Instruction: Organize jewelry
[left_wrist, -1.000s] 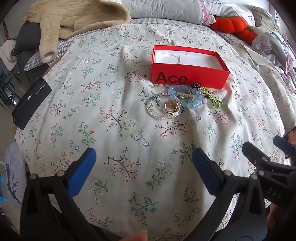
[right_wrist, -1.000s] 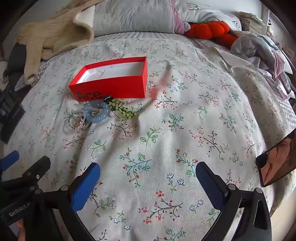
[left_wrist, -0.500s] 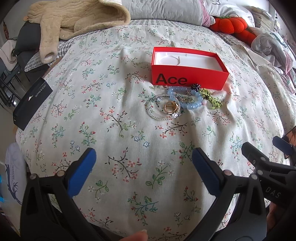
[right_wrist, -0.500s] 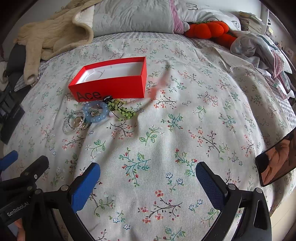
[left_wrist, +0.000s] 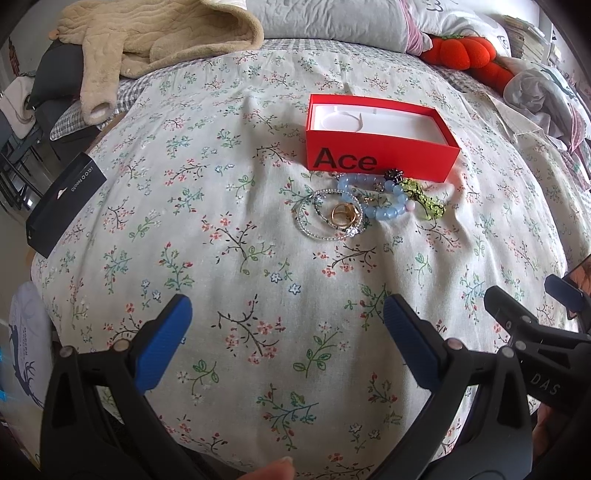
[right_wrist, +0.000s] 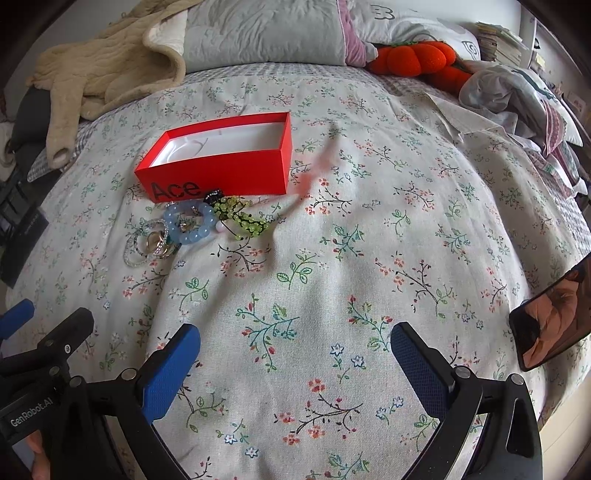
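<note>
An open red box (left_wrist: 380, 149) marked "Ace", with a white lining, sits on the floral bedspread; it also shows in the right wrist view (right_wrist: 221, 162). Right in front of it lies a small heap of jewelry: a blue bead bracelet (left_wrist: 376, 199) (right_wrist: 190, 223), a clear bead bracelet (left_wrist: 321, 221) (right_wrist: 142, 243), gold rings (left_wrist: 343, 216) (right_wrist: 155, 242) and a green bead piece (left_wrist: 424, 195) (right_wrist: 240, 218). My left gripper (left_wrist: 284, 325) is open and empty, well short of the heap. My right gripper (right_wrist: 295, 354) is open and empty, to the right of the heap.
A black box (left_wrist: 62, 206) lies at the bed's left edge. A phone (right_wrist: 550, 325) lies at the right edge. A beige garment (left_wrist: 147, 40), pillows, an orange plush (right_wrist: 417, 57) and crumpled clothes (right_wrist: 517, 99) fill the far side.
Both grippers have crept slightly forward toward the jewelry; the box and heap sit a little lower in the views. Nothing was picked up.
</note>
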